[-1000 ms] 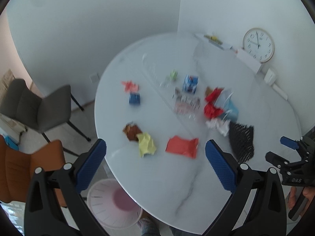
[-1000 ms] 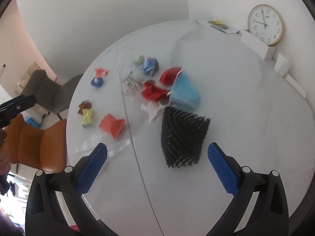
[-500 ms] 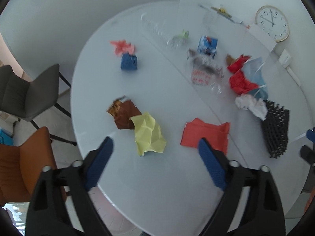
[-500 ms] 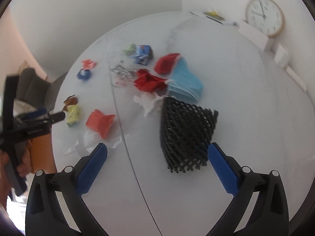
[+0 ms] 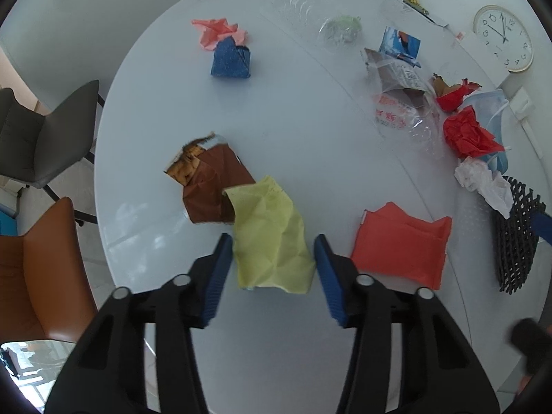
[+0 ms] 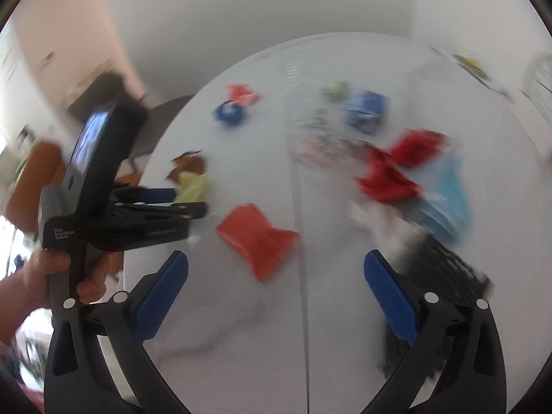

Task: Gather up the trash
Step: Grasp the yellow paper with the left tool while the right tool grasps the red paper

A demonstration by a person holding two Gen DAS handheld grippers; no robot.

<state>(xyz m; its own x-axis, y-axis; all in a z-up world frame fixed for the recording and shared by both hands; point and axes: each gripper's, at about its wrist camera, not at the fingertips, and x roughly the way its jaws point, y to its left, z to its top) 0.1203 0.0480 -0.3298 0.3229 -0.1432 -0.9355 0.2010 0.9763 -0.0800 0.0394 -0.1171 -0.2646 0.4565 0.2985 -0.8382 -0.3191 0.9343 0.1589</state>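
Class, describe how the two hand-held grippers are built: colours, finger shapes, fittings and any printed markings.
Both are black plastic tools. The left gripper and right gripper each have two angled black fingers with blue, finely textured pads and round silver rivets at the joints. From the right wrist view, the left tool's body carries a small lit screen and white lettering that seems to read "Data Acquisition System". A bare hand grips its handle; no cables show.

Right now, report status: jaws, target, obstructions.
Left gripper jaws open, straddling the yellow crumpled paper, not yet closed. Right gripper open, empty, above the table. Brown wrapper touches the paper's far edge.
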